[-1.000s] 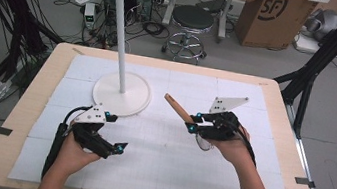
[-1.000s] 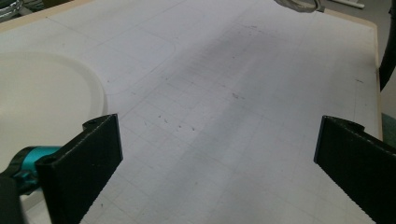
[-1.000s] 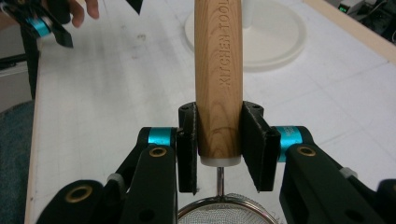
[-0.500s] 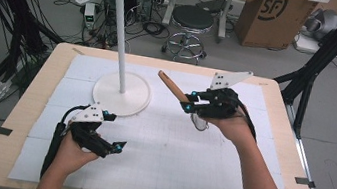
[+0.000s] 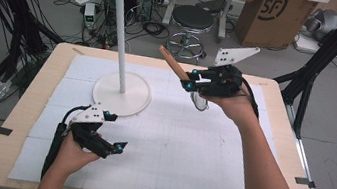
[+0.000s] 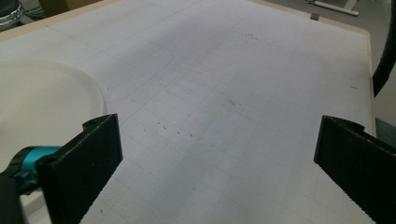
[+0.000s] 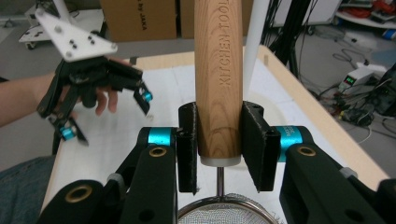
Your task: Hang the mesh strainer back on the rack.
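A small mesh strainer (image 5: pixel 199 100) is held above the tabletop (image 5: pixel 9 131) at about 1 o'clock, its wooden handle (image 5: pixel 174 63) slanting up toward 10 o'clock. The right tool (image 5: pixel 189 81) clamps that handle, arm stretched forward. The left tool (image 5: pixel 115 132), jaws wide apart and holding nothing, rests low at 7 o'clock, near the white hook stand (image 5: pixel 122 47).

A lab: floor cables (image 5: pixel 151 26), power supply (image 5: pixel 89 14), cardboard box (image 5: pixel 269 13).
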